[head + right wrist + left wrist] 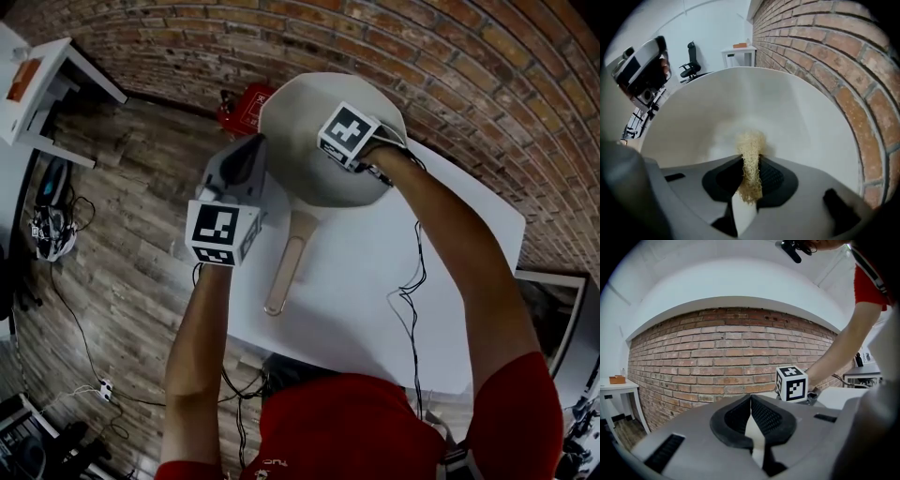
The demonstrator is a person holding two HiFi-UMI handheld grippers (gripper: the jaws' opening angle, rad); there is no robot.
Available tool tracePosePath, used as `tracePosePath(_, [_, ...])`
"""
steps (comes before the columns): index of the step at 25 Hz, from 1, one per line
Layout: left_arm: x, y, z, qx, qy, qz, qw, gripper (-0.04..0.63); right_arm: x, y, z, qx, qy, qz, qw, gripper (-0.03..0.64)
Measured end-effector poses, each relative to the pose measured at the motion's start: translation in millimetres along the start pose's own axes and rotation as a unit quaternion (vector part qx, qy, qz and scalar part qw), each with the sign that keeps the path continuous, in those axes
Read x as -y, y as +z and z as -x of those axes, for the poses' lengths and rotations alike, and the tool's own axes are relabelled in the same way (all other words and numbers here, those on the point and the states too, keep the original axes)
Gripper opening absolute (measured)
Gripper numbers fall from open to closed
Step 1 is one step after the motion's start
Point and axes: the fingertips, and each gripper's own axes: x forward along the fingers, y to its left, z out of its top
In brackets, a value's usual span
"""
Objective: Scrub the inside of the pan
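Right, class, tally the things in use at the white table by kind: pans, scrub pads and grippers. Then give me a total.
Pan: 1
Scrub pad: 1
Grippers: 2, the left gripper and the right gripper
Total: 4

Pan [292,131] on the desk [375,281], brick wall [469,75] behind it. Right tool [751,164] inside the pan with a scrubber [750,143]; left tool [751,401] beside its left rim.
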Motion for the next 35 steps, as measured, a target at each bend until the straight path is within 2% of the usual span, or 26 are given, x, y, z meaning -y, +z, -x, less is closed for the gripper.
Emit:
tracePosePath(5, [-3.4, -0.8, 3.9, -0.002, 0.003, 0.000, 1.0000, 0.014, 32.5, -15.0, 5.3, -0.018, -0.038, -0.031, 0.999, 0.087])
tracePosePath(8, [-3.2, 2.6, 3.2, 0.003, 0.003, -0.003, 1.0000, 0.014, 30.4, -16.3, 9.7, -0.020, -0.038, -0.031, 0.999, 0.087])
tracePosePath(11, [-0.8, 4.0, 1.7, 0.004, 0.001, -0.004, 1.0000, 0.014, 8.6, -13.1, 16.5, -0.013, -0.014, -0.006, 1.000, 0.087])
tracePosePath(17, [6.5, 5.5, -0.4, 0.002, -0.005, -0.007, 1.0000, 0.014, -58.3, -8.4, 25.9, -0.013, 0.064, 0.068, 0.996, 0.087])
tracePosePath(20, [9.1, 5.5, -1.4, 0.000, -0.008, -0.007, 0.9999, 0.014, -70.3, -13.3, 22.0, -0.030, 0.078, 0.084, 0.993, 0.087])
tracePosePath(23, [10.9, 7.2, -1.5, 0.001, -0.009, -0.009, 0.9999, 0.014, -59.0, -22.3, 17.1, -0.049, 0.061, 0.081, 0.994, 0.087])
tracePosePath(29, [8.9, 6.7, 1.0, 0.000, -0.006, -0.009, 0.9999, 0.014, -14.3, -41.0, 17.2, -0.087, -0.001, 0.054, 0.995, 0.087])
tracePosePath(35, [8.8, 5.3, 1.2, -0.002, -0.006, -0.011, 0.9999, 0.014, 17.8, -46.1, 22.5, -0.097, -0.056, 0.042, 0.993, 0.087])
